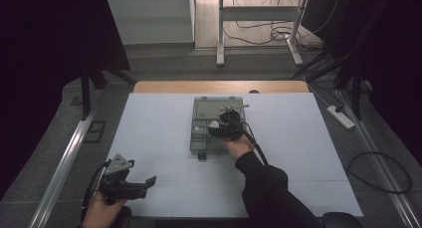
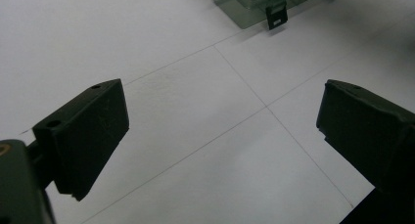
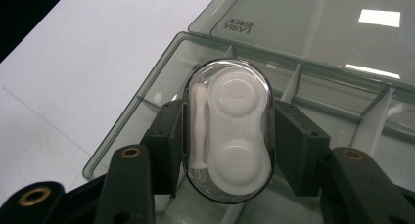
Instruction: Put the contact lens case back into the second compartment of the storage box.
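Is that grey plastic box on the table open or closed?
Open. The grey box has its lid folded back flat, baring the dividers inside, and the right gripper holds a small clear case over them.

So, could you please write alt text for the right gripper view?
The right gripper clamps a clear oval contact-lens case, with white round cups and a white stick inside, between its black jaws. It is held above an open smoky-grey plastic compartment box on a white table.

This looks like a lab or a recording room. Beyond the right gripper [image 1: 225, 126] there is a white-covered table [image 1: 149, 133], then bare metal frame legs [image 1: 220, 34], loose cables [image 1: 259, 36] on the floor and a power strip [image 1: 340, 116], with dark curtains [image 1: 45, 63] around.
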Demonstrator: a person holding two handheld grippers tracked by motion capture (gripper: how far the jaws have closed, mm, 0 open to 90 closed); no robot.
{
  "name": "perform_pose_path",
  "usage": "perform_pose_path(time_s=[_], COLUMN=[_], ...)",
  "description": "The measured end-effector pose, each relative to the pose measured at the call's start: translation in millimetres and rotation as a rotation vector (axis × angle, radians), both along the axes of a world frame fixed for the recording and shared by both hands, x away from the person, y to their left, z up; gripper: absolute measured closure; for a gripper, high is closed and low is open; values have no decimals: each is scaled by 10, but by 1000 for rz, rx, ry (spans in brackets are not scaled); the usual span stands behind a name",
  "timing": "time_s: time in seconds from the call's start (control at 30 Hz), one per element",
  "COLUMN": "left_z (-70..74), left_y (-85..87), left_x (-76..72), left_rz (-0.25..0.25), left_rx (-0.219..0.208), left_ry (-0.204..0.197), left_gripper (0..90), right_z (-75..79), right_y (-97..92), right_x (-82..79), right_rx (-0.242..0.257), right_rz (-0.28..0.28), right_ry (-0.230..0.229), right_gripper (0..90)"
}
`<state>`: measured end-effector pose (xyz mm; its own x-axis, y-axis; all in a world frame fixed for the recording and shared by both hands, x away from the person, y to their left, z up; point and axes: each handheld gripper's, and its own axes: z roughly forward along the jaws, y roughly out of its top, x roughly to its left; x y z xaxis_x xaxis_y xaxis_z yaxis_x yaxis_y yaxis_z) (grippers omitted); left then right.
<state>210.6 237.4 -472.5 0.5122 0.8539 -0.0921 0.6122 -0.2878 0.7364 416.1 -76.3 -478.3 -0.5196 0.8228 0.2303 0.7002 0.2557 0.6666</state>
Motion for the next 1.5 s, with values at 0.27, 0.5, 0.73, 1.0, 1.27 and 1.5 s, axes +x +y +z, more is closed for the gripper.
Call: perform_pose_path(time_s=[0.27,0.5,0.73,1.0,1.27,1.5], left_z=[0,0,0,1,1,1], left_y=[-2,-4,-3,-4,-6,-6], left_x=[2,2,2,3,2,2], left_rz=[-2,-4,-5,-5,-5,-6], left_rx=[1,4,3,5,6,7], left_ry=[0,-1,-1,-1,-2,-2], left_gripper=[51,52,52,52,52,53], right_z=[-32,-56,-74,-91,-107,-99], right_y=[79,165,212,230,265,274], right_x=[89,142,181,195,190,194], right_rx=[-4,-12,-40,-62,-75,-82], right_rz=[-35,-51,-66,-77,-71,-67], right_ry=[3,-4,-21,-34,-44,-44], right_gripper=[488,488,488,488,463,439])
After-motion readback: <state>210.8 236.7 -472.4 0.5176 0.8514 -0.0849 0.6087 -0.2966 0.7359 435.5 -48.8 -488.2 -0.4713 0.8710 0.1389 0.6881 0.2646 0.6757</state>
